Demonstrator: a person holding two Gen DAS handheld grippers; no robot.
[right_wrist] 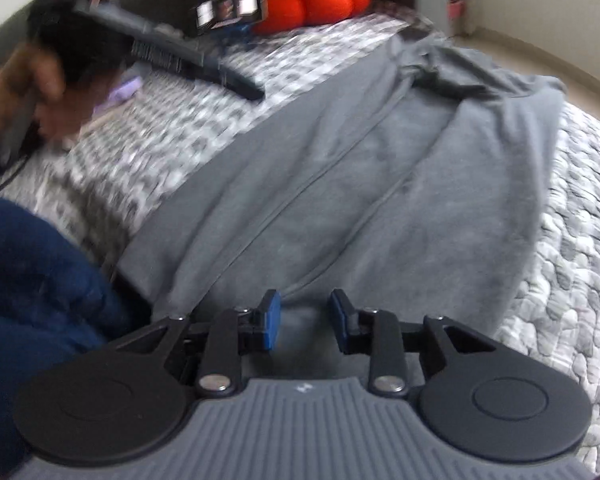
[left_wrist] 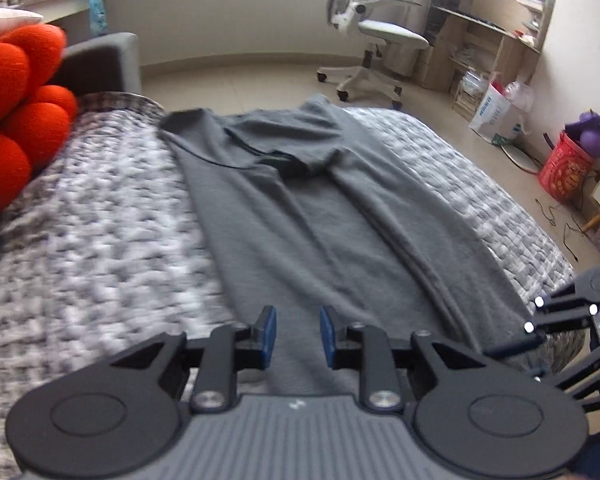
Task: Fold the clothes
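A grey T-shirt (left_wrist: 300,200) lies lengthwise on the bed, both long sides folded inward over its middle and the sleeves tucked at the far end. My left gripper (left_wrist: 299,334) hovers over the shirt's near hem, open, with only cloth showing below the gap between its blue pads. In the right wrist view the same shirt (right_wrist: 380,180) runs diagonally. My right gripper (right_wrist: 306,318) is also open above the near edge, beside a folded seam, and nothing is pinched. A hand (right_wrist: 24,80) holds the left tool at the upper left.
The bed carries a grey-and-white quilt (left_wrist: 100,240). An orange plush cushion (left_wrist: 20,92) sits at its left side. Beyond the bed are a white office chair (left_wrist: 380,40), a wooden desk with shelves (left_wrist: 492,40), a white bag (left_wrist: 496,116) and a red bucket (left_wrist: 564,168). A blue-clad leg (right_wrist: 28,280) is close on the left.
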